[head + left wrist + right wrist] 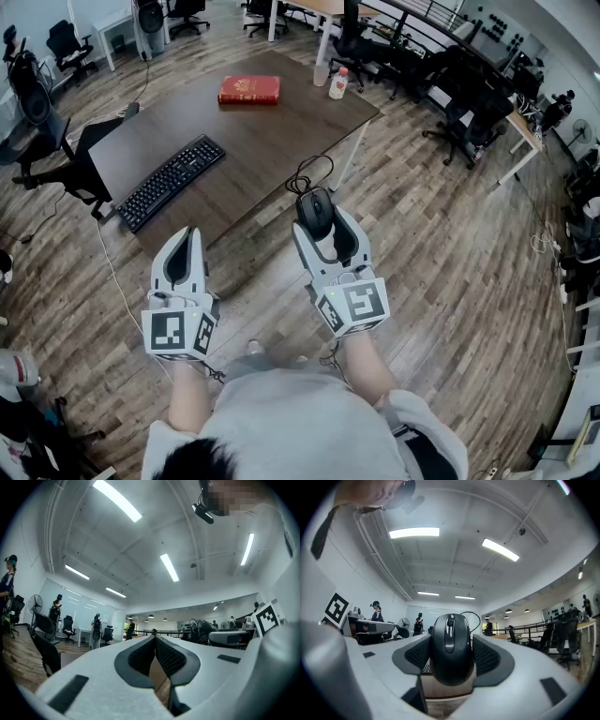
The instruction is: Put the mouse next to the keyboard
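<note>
A black wired mouse [317, 213] [450, 648] sits between the pads of my right gripper [321, 217] [451, 654], which is shut on it and held up in front of the person, off the table. Its cable [307, 174] loops toward the table's near edge. The black keyboard [172, 181] lies at an angle on the left part of the dark brown table [272, 131]. My left gripper [183, 246] [154, 645] hangs below the keyboard, over the floor, shut with nothing between its jaws.
A red book [248, 89] lies at the table's far side. A small bottle [338, 83] and a clear cup [322, 74] stand near the far right corner. Black office chairs [56, 164] stand left of the table, more desks and chairs [469, 94] at the back right.
</note>
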